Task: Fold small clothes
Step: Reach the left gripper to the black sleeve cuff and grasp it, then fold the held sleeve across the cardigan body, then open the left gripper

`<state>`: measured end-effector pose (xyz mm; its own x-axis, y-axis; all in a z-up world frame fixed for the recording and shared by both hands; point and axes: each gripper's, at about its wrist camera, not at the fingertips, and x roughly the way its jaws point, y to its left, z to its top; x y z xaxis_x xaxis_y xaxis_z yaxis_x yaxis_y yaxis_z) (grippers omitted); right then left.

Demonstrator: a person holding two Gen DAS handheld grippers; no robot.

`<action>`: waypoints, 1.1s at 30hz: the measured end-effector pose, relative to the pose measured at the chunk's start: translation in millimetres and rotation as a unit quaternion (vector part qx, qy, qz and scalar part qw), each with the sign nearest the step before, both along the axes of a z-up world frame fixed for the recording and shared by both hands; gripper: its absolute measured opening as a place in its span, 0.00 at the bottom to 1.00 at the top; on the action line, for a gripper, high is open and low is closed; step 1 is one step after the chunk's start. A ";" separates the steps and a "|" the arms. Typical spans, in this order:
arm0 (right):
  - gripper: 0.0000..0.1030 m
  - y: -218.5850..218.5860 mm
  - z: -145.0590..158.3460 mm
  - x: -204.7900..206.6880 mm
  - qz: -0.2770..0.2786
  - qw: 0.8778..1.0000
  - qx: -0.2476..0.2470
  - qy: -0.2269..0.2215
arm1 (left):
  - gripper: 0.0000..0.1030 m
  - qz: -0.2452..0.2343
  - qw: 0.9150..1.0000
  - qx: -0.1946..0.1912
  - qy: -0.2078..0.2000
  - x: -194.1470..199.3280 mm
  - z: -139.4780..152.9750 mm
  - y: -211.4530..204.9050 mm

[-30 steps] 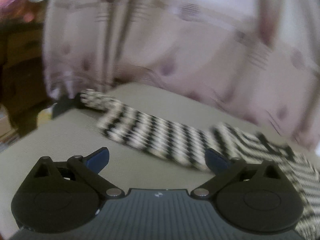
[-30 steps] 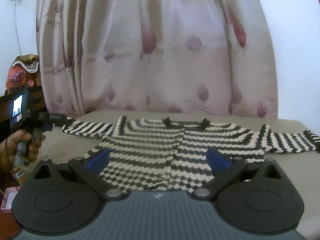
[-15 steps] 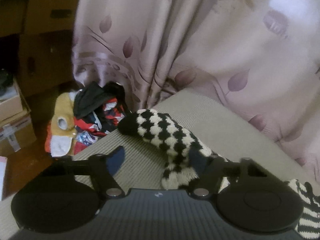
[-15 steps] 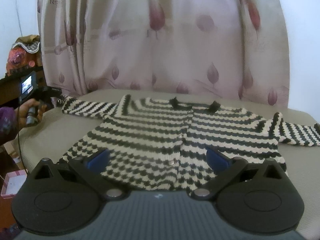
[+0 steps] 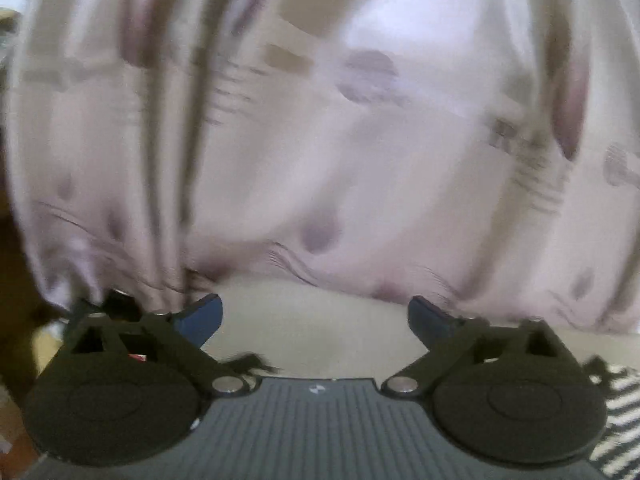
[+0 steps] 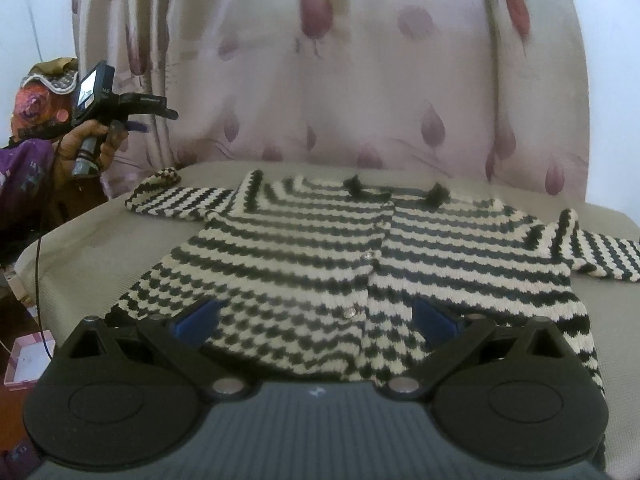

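Observation:
A black-and-cream striped knit sweater (image 6: 320, 256) lies spread flat, front up, on the beige bed (image 6: 100, 248). Its left sleeve (image 6: 180, 200) ends in a cuff that curls up. Over the sweater's lower hem my right gripper (image 6: 316, 320) stands open with nothing between its fingers. A hand holds my left gripper (image 6: 154, 118) in the air above and left of that sleeve. In the blurred left wrist view my left gripper (image 5: 314, 318) faces the curtain, its jaws opening and empty. A strip of the sweater (image 5: 616, 412) shows at the lower right.
A pale curtain with plum leaf prints (image 6: 340, 80) hangs close behind the bed. The bed's left edge drops to the floor, where a pink box (image 6: 28, 360) lies. A person's purple sleeve (image 6: 24, 184) and a cable are at the left.
My left gripper, narrowed beside the sleeve cuff half a second ago, has risen off it and swung toward the curtain with jaws wide. My right gripper has drawn closer over the sweater.

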<state>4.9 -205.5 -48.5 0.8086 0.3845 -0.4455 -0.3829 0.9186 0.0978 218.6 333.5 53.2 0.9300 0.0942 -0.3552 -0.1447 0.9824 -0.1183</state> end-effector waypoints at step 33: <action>1.00 -8.7 -6.7 -7.3 0.001 1.000 0.015 0.007 | 0.02 0.250 0.944 -0.216 0.016 -89.6 -45.2 108.4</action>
